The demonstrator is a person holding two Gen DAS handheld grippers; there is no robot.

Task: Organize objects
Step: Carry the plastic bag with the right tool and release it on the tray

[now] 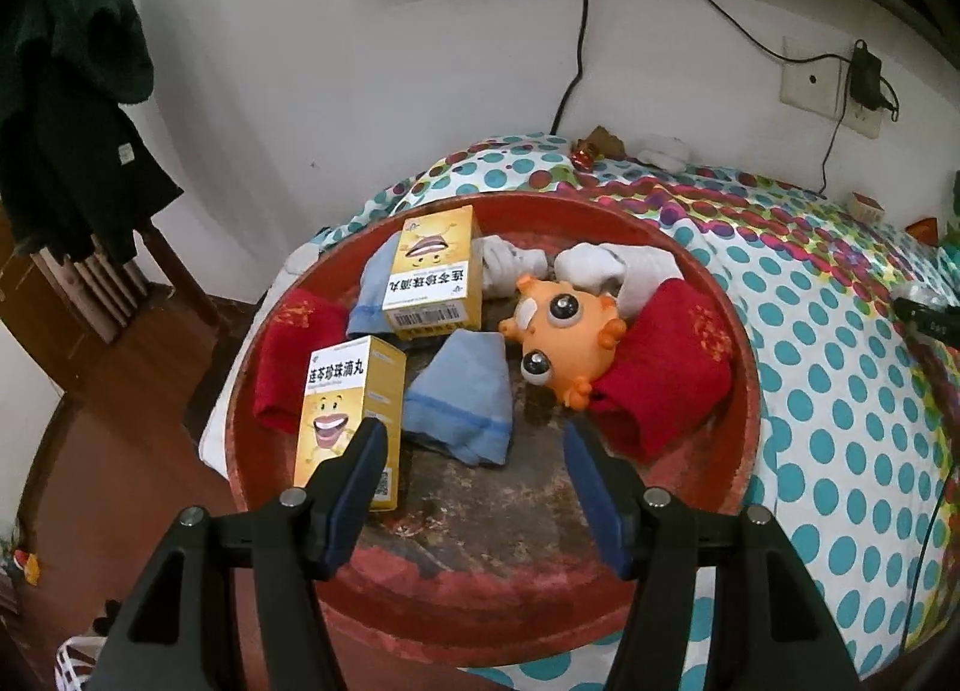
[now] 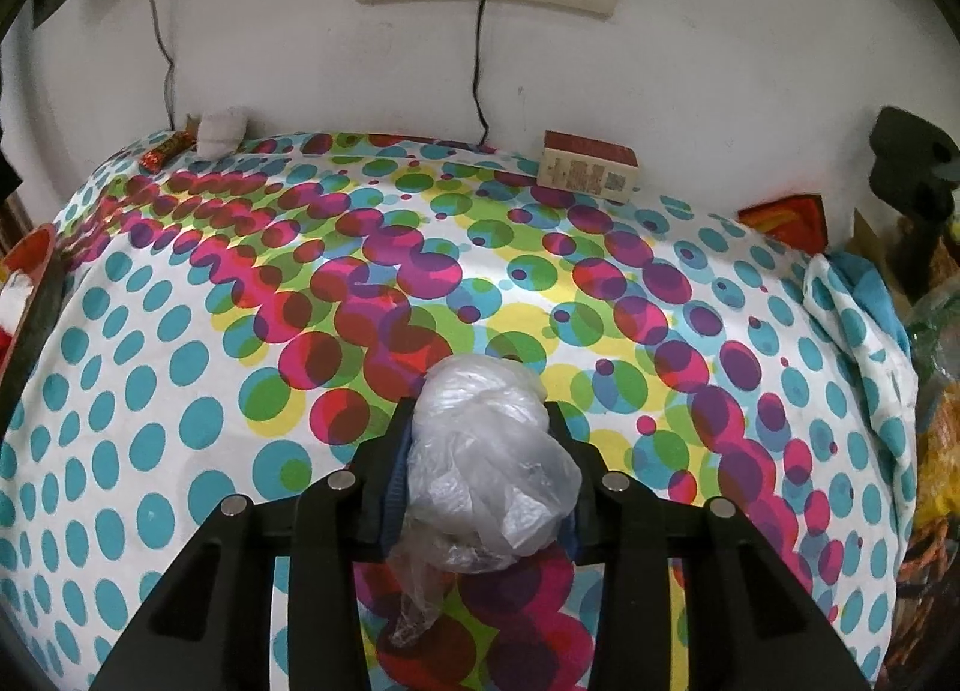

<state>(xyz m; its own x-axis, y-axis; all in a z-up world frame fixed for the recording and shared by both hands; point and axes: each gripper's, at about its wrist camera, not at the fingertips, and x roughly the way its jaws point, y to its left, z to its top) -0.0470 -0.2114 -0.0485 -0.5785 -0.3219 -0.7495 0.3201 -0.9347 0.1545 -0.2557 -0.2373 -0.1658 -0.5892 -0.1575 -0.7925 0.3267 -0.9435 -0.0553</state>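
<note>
Left wrist view: the left gripper (image 1: 471, 439) hangs open and empty over the red tray (image 1: 744, 391), the near yellow box (image 1: 351, 409) just beside its left finger; any descent should centre on one item, clear of the blue sock (image 1: 462, 403) and orange toy (image 1: 561, 346). Right wrist view: the right gripper (image 2: 480, 445) is clamped on a crumpled plastic bag (image 2: 486, 451) above the dotted bedspread (image 2: 180, 331); the hold should stay firm, as the loose tail dangles.

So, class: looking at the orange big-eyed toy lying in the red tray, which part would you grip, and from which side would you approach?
Grip the orange toy across its round body, coming from above. It lies on the red tray with a red cloth against one side and white socks behind, so side approaches look crowded. Its small limbs seem too stubby to hold. The open left gripper looks nearest.
</note>
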